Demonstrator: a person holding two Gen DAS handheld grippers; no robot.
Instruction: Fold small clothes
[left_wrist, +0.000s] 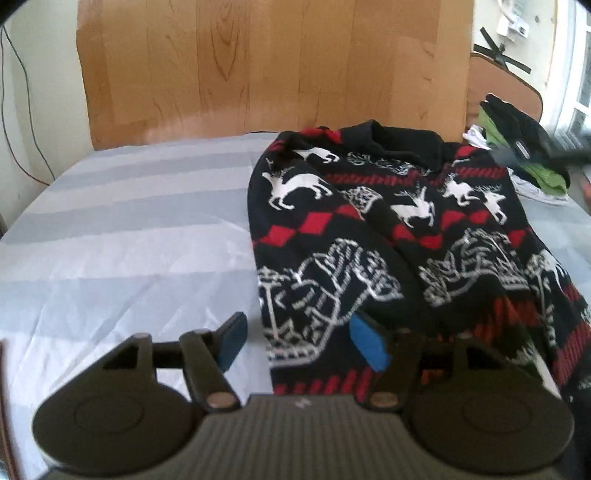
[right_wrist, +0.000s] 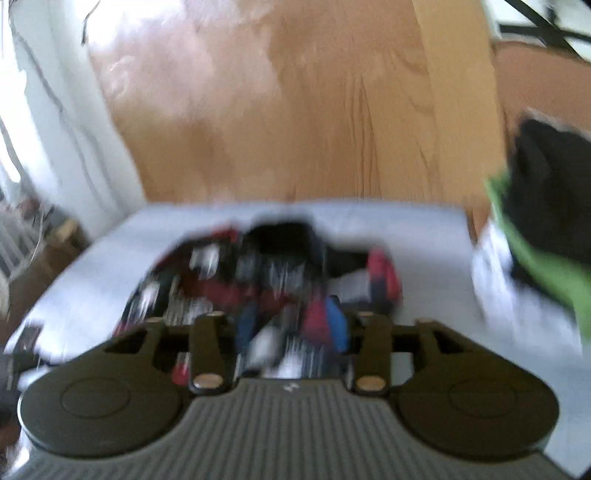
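Sweater (left_wrist: 388, 240): knit cloth, matt. Bed sheet (left_wrist: 129, 240): smooth cloth, slight sheen. Headboard (left_wrist: 258, 66): wood grain, satin. Left tongs (left_wrist: 299, 341): matt black plastic.

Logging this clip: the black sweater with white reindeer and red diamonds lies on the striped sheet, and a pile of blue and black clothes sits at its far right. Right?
Not quite. The pile is green, black and white, not blue, as the left wrist view shows. The sweater does lie on the striped sheet, with the pile at its far right.

Left tongs (left_wrist: 299, 341) and right tongs (right_wrist: 291, 328): black linkages, blue pads, brass rivets, ribbed grey housing
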